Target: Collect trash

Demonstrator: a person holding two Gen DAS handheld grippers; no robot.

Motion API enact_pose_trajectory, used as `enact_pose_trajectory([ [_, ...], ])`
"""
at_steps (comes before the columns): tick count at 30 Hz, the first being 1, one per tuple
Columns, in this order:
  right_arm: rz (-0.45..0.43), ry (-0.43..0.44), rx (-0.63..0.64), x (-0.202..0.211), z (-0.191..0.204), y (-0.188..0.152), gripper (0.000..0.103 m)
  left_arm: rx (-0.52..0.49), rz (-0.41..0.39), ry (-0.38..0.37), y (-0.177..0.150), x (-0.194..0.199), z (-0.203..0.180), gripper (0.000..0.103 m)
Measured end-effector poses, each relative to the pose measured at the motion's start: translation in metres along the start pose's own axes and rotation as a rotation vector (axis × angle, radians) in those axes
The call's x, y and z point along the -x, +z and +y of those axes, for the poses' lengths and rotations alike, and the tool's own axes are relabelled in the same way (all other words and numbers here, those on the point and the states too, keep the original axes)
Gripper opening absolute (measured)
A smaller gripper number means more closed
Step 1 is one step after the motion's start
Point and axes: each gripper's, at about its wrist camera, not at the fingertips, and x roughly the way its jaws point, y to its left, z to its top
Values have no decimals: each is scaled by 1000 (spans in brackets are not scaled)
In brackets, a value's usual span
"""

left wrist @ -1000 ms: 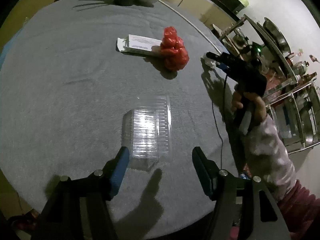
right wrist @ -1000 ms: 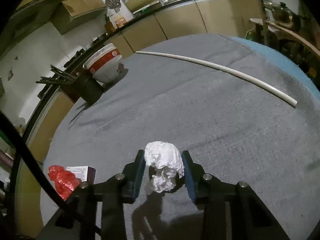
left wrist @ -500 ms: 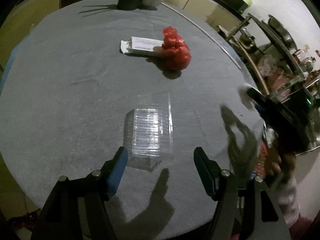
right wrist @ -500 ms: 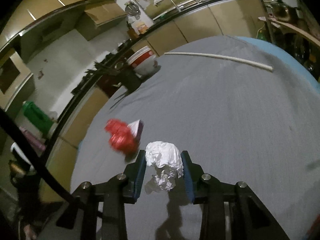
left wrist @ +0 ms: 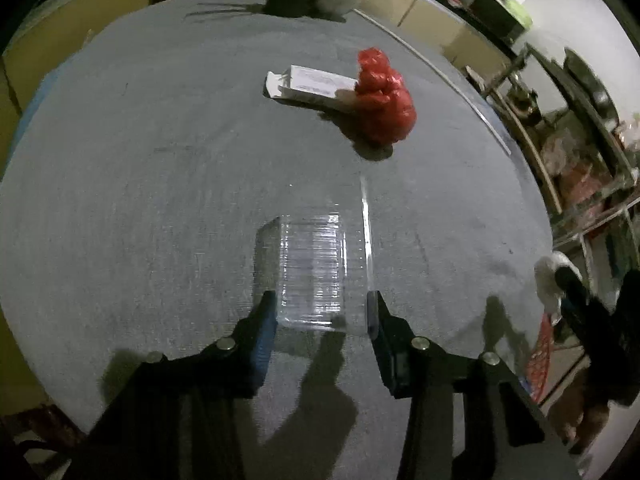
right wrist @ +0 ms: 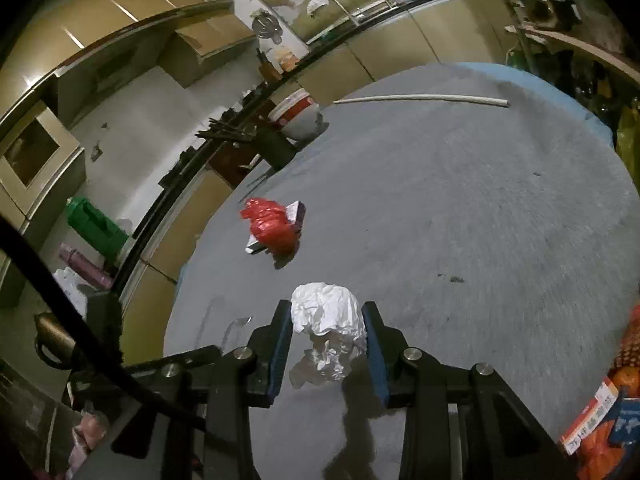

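Observation:
A clear plastic clamshell container (left wrist: 316, 264) lies on the grey-covered round table (left wrist: 160, 200). My left gripper (left wrist: 320, 312) straddles the container's near end, its jaws closing, and both pads meet the sides. Farther back a red plastic bag (left wrist: 384, 100) leans on a white carton (left wrist: 312, 84). My right gripper (right wrist: 326, 306) is shut on a crumpled white paper ball (right wrist: 328, 316), held above the table's near edge. From there the red bag (right wrist: 272, 228) and carton (right wrist: 298, 212) lie ahead to the left. The left wrist view catches the right gripper (left wrist: 560, 280) at the table's right rim.
A red-and-white bowl (right wrist: 298, 114) and a dark holder with sticks (right wrist: 276, 144) stand at the table's far edge. A long white tube (right wrist: 420, 99) lies near the far right rim. Orange bags and a printed box (right wrist: 600, 420) sit off the table, lower right. Kitchen cabinets ring the room.
My left jaws have narrowed from wide apart onto the container's sides. The right gripper, still holding the paper ball, has swept from the table's middle out to its right rim.

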Motion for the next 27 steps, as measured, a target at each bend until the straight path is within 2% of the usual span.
enact_pose_trajectory([
  [7, -22, 6, 33, 18, 18, -13, 37, -28, -71, 7, -11, 29, -9, 43],
  [8, -26, 9, 34, 20, 19, -14, 37, -41, -87, 11, -14, 36, -13, 39],
  [10, -38, 10, 42, 28, 23, -17, 37, -61, -100, 16, -17, 45, -20, 16],
  [11, -41, 11, 44, 30, 24, -18, 37, -71, -101, 5, -20, 49, -24, 13],
  [15, -55, 3, 53, 39, 30, -24, 37, -109, -110, 20, -25, 48, -35, 13],
  [20, -71, -25, 68, 52, 31, -33, 37, -76, -75, 16, -28, 23, -15, 13],
  [24, -72, -44, 56, 57, 20, -38, 37, -8, -32, -51, -31, 15, 1, 14],
  [26, -71, -46, 38, 57, 13, -39, 37, -16, -50, -68, -34, 21, 0, 26],
  [27, -71, -44, 32, 57, 9, -38, 37, -34, -63, -69, -35, 25, -2, 47],
])
